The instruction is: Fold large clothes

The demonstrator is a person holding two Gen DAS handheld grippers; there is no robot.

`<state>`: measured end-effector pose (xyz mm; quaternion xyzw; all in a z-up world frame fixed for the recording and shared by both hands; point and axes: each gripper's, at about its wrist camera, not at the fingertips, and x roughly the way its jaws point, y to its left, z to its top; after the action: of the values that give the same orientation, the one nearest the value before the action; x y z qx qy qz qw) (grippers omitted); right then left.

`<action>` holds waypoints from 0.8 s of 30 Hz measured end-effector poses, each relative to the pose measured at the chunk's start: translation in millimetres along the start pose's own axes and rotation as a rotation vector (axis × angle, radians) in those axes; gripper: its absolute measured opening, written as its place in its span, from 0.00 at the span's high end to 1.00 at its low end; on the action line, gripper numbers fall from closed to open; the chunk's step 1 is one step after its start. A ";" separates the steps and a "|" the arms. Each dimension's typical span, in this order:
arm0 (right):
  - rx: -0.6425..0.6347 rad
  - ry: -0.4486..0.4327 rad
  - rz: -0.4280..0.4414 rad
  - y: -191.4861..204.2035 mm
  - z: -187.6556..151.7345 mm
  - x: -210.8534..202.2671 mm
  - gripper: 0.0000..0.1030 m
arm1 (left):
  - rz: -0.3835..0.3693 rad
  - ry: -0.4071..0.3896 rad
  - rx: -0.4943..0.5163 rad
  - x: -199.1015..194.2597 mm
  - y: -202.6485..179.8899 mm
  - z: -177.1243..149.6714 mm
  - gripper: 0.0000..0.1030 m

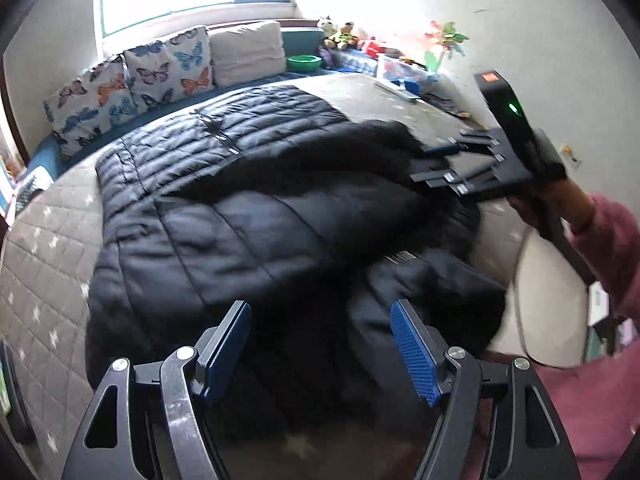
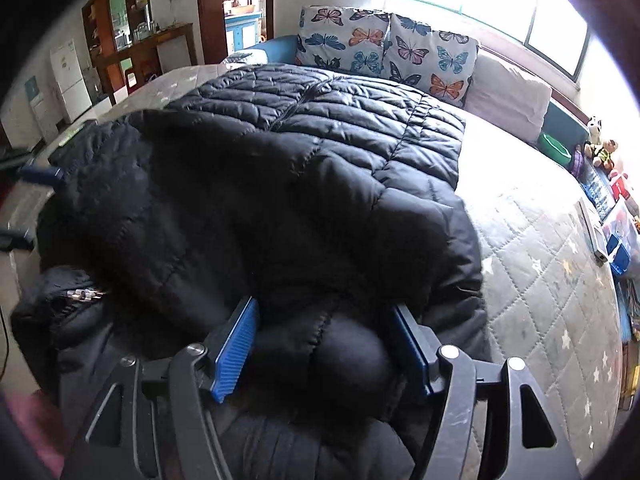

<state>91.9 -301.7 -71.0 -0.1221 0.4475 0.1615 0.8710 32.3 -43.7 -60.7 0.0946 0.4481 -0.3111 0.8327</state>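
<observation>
The bed (image 2: 540, 264), with its quilted grey cover, fills the room up to the butterfly pillows (image 2: 384, 48) under the far window. On it lies the black puffer coat (image 2: 304, 152), spread lengthwise from the near edge toward the pillows, with a sleeve or flap already thrown across its near half. The right claw (image 2: 324, 340) sits low at the near edge, its blue pads apart with a puffy roll of coat bulging between them; whether they press on it I cannot tell. The left claw (image 1: 320, 348) hangs above the coat's near part, pads wide apart and empty. By my reckoning the right claw is nearer the fabric, so the next fold, carried away along the coat's length, starts there.
</observation>
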 end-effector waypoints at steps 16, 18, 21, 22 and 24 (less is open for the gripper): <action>-0.256 -0.020 0.025 58.6 -62.9 -64.8 0.28 | -0.079 0.158 -0.035 15.4 -64.8 -73.5 0.28; -0.280 -0.001 0.018 64.0 -71.1 -62.3 0.28 | -0.079 0.160 -0.041 19.2 -64.7 -76.1 0.40; -0.300 0.030 0.009 69.4 -80.4 -56.9 0.28 | -0.026 0.153 -0.018 20.7 -66.7 -78.3 0.58; -0.304 0.035 0.017 71.1 -83.5 -55.9 0.28 | -0.010 0.153 -0.014 20.4 -65.8 -79.1 0.70; -0.317 0.042 0.045 76.5 -88.1 -52.6 0.28 | 0.012 0.152 -0.024 19.1 -60.8 -77.9 0.84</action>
<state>-32.0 -272.0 -83.3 -0.2514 0.4371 0.2469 0.8275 -50.2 -66.0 -113.9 0.1104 0.5133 -0.2927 0.7992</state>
